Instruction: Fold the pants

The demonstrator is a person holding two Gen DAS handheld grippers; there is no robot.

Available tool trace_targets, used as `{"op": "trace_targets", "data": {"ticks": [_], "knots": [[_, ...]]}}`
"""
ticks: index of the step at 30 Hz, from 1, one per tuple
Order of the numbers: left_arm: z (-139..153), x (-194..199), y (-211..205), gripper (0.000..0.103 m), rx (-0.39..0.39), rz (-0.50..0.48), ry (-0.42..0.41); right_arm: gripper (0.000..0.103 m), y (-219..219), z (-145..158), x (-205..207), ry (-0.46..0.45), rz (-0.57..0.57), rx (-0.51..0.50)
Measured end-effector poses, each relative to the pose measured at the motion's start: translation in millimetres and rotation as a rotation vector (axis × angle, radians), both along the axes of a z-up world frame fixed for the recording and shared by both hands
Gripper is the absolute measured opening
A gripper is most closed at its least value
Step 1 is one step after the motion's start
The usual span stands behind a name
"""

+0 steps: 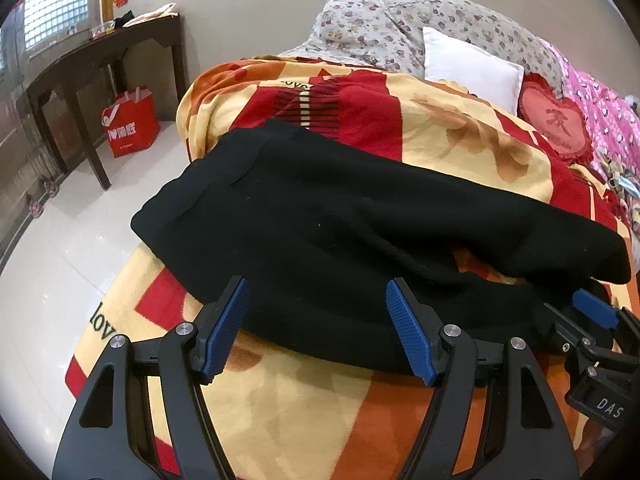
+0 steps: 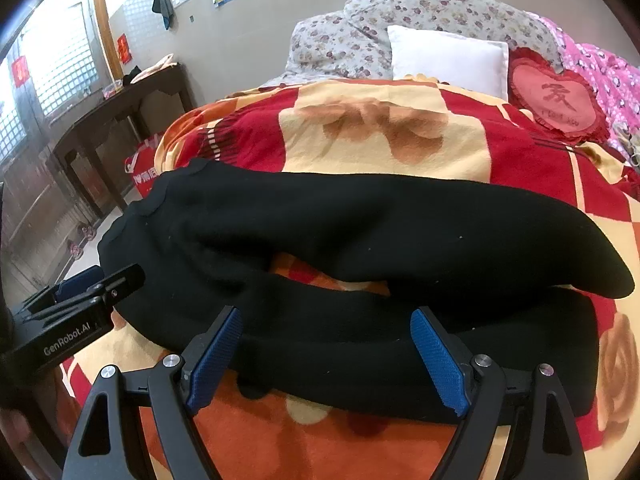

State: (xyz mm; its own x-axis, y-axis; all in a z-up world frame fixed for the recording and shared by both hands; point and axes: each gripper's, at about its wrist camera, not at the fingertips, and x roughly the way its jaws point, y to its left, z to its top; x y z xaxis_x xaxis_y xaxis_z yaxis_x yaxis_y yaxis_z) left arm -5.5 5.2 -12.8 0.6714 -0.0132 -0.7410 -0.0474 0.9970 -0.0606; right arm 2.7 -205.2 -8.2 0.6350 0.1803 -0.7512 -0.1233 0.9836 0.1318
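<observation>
Black pants (image 1: 320, 224) lie flat across the red and yellow blanket on the bed, waist to the left, both legs running right with a gap of blanket between them. They also fill the right wrist view (image 2: 360, 232). My left gripper (image 1: 318, 298) is open over the near edge of the pants by the waist, holding nothing. My right gripper (image 2: 326, 328) is open over the near leg, holding nothing. The right gripper shows at the right edge of the left wrist view (image 1: 592, 316); the left gripper shows at the left of the right wrist view (image 2: 86, 284).
The blanket (image 1: 460, 136) covers the bed. A white pillow (image 1: 472, 64), floral pillows (image 1: 400, 20) and a red heart cushion (image 1: 556, 120) lie at the head. A dark wooden table (image 1: 100, 56) and a red bag (image 1: 130, 120) stand on the tiled floor to the left.
</observation>
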Motion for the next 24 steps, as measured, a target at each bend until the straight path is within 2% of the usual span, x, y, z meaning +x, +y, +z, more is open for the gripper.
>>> {"op": "trace_targets", "data": {"ticks": [24], "knots": [[-2.3,0.7,16.3,0.071,-0.005,0.033,0.011,0.085,8.2,-5.0,1.7,0.009,0.012,0.008]]}}
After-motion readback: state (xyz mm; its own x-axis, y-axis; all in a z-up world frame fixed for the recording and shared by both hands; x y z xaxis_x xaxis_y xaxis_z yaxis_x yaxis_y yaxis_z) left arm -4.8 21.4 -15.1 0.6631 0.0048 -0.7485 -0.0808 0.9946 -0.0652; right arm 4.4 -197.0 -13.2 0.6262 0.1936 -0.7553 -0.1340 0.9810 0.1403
